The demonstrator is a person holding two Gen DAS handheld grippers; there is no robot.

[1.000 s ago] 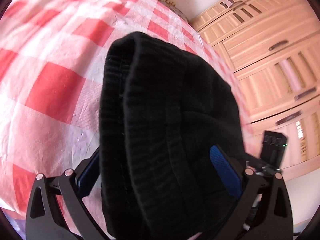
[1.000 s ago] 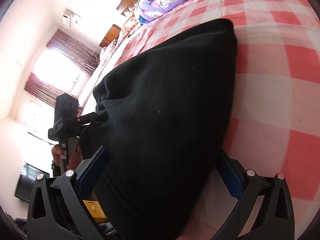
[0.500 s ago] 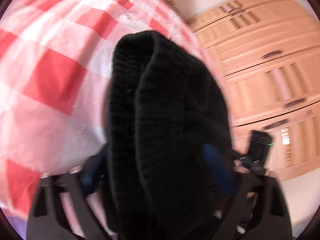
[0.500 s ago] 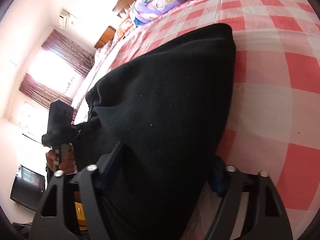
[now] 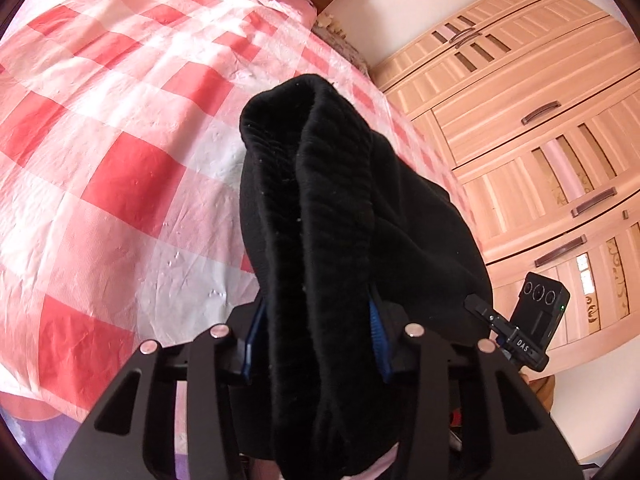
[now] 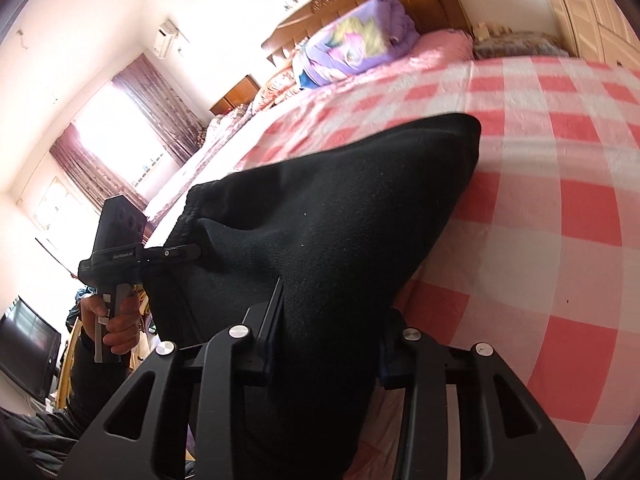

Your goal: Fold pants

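Note:
The black pants (image 5: 328, 216) hang bunched between my two grippers above a red and white checked bed (image 5: 120, 128). My left gripper (image 5: 316, 340) is shut on the ribbed waistband end, its blue pads pressed on the cloth. My right gripper (image 6: 324, 328) is shut on the other edge of the pants (image 6: 340, 216), which stretch out in a dark sheet over the bed (image 6: 560, 208). The right gripper shows at the lower right of the left wrist view (image 5: 528, 320). The left gripper, held in a hand, shows at the left of the right wrist view (image 6: 120, 256).
A wooden wardrobe (image 5: 540, 120) stands to the right of the bed. A purple pillow (image 6: 352, 52) and a wooden headboard (image 6: 360, 8) lie at the bed's far end. A curtained window (image 6: 120, 140) and a TV (image 6: 24, 352) are on the left.
Both grippers have closed on the pants from open jaws. The cloth has been lifted and pulled away from the bed, and both views have swung toward the headboard.

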